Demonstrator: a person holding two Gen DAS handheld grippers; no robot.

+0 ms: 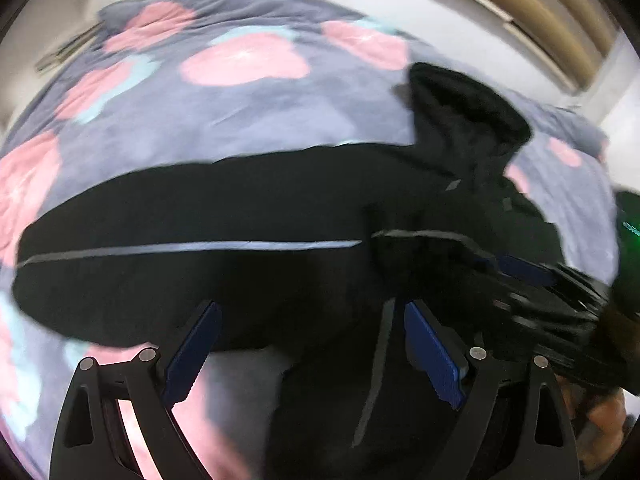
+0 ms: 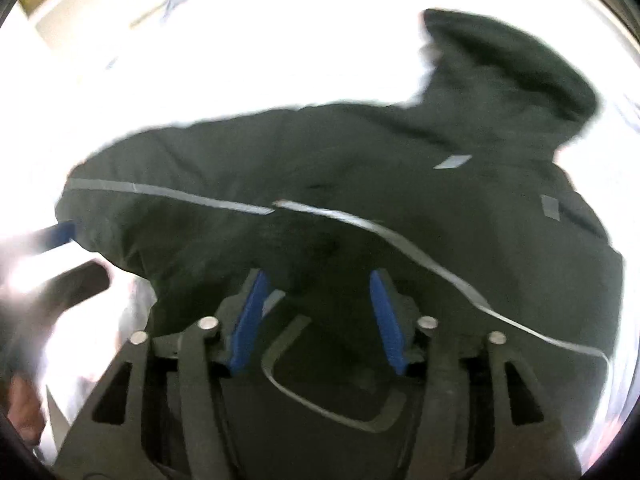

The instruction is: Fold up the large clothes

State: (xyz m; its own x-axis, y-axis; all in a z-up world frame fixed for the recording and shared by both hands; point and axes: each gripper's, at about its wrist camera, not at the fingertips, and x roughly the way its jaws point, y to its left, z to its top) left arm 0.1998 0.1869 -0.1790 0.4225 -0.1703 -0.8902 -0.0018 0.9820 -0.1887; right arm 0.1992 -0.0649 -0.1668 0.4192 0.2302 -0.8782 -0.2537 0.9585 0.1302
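Observation:
A large black hooded jacket (image 1: 224,208) with thin grey reflective stripes lies spread on a bed; its hood (image 1: 464,108) points away at the upper right. My left gripper (image 1: 312,336) is open just above the jacket's near edge, blue pads wide apart with nothing between them. My right gripper (image 1: 532,280) reaches in from the right, over the jacket. In the right wrist view the jacket (image 2: 360,160) fills the frame and my right gripper (image 2: 320,304) is open over the fabric. The left gripper's blue pad (image 2: 60,232) shows at the far left.
The bed has a grey-blue cover (image 1: 240,92) with pink hearts. A white wall and wooden slats (image 1: 540,8) lie beyond it. A bare hand (image 1: 604,412) shows at the lower right. The bedding around the jacket is overexposed in the right wrist view.

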